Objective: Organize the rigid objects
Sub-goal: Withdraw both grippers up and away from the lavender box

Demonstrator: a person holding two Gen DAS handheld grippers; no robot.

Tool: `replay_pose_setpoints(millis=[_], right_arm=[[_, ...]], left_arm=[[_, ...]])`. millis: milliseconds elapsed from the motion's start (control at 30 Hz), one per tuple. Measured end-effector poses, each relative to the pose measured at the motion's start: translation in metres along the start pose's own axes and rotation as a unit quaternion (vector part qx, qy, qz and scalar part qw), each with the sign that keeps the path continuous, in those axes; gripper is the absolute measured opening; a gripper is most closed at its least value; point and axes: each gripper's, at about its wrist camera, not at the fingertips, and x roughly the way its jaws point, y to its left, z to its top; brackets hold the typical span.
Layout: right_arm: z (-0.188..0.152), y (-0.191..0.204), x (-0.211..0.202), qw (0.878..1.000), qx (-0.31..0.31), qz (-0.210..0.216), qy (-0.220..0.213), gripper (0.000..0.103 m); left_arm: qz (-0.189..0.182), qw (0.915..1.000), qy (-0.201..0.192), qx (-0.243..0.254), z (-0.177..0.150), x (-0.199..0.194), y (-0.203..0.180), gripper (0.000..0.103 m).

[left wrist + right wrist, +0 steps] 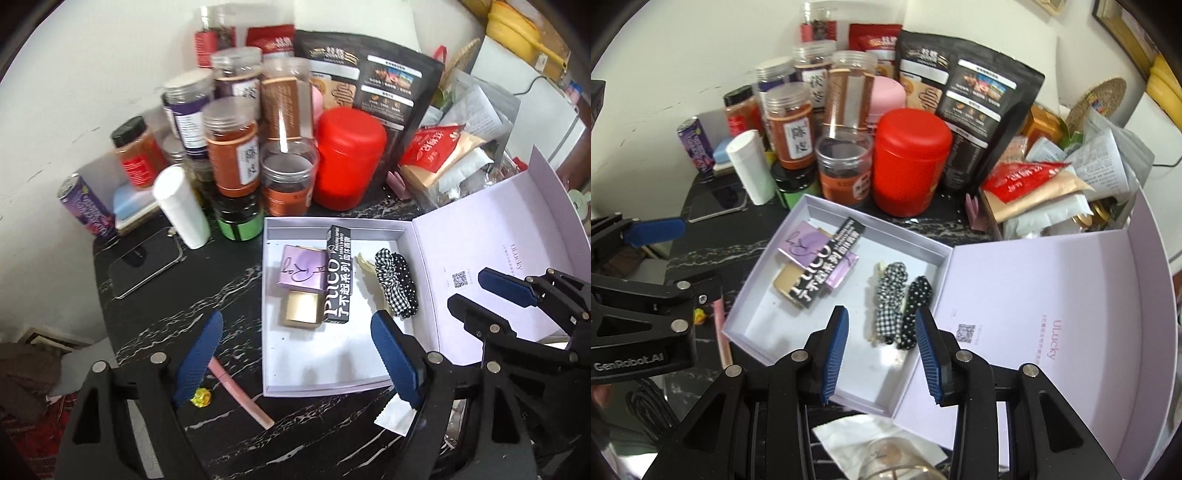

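I hold my left hand-held gripper (pixel 295 354) released, its blue pads spread wide with nothing between them, above the near left edge of the open lilac box (pixel 343 362) on the dark marbled surface (pixel 166 295). From it, the black carton (pixel 338 275) lies at about twelve o'clock inside the box, resting across the purple packet (pixel 299 271) and touching the gold box (pixel 301 308) just below that packet. The two patterned hair clips (pixel 397 282) lie at about one o'clock, near the box's right wall and apart from the carton. A pink comb (pixel 240 393) and a small yellow thing (pixel 200 397) lie on the surface outside the box, near my left pad, at about seven o'clock. My right hand-held gripper (pixel 881 350) hangs released too, its pads narrowly parted and empty, just above the near ends of the hair clips (pixel 901 306), which sit at twelve o'clock from it; the black carton (pixel 823 264) is at about eleven o'clock. The box's lid (pixel 1052 295) stands open at two o'clock.
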Motion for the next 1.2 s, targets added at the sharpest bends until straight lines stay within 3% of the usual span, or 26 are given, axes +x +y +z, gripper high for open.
replay_pose_setpoints(millis=[167,267,367,467,800,1200], right_arm=[[-0.003,0.013,-0.013,1.000,-0.010,0.005,-0.009,0.039],[-0.004,0.020,-0.020,1.000,-0.015,0.009,-0.013,0.040],[-0.006,0.026,-0.027,1.000,-0.019,0.013,-0.017,0.042],[-0.009,0.034,-0.034,0.999,-0.024,0.018,-0.022,0.049],[-0.021,0.062,-0.051,0.998,-0.044,0.036,-0.029,0.049],[-0.038,0.103,-0.059,0.994,-0.072,0.076,-0.030,0.049]], left_arm=[[0.003,0.9999,-0.011,-0.011,-0.009,-0.018,0.012,0.084],[0.004,0.9996,-0.020,-0.021,-0.015,-0.028,0.018,0.103],[0.008,0.9992,-0.025,-0.030,-0.021,-0.037,0.025,0.103],[0.011,0.9987,-0.029,-0.040,-0.027,-0.045,0.032,0.103],[0.024,0.9954,-0.041,-0.083,-0.053,-0.075,0.061,0.103],[0.057,0.9923,-0.061,-0.091,-0.085,-0.106,0.095,0.103]])
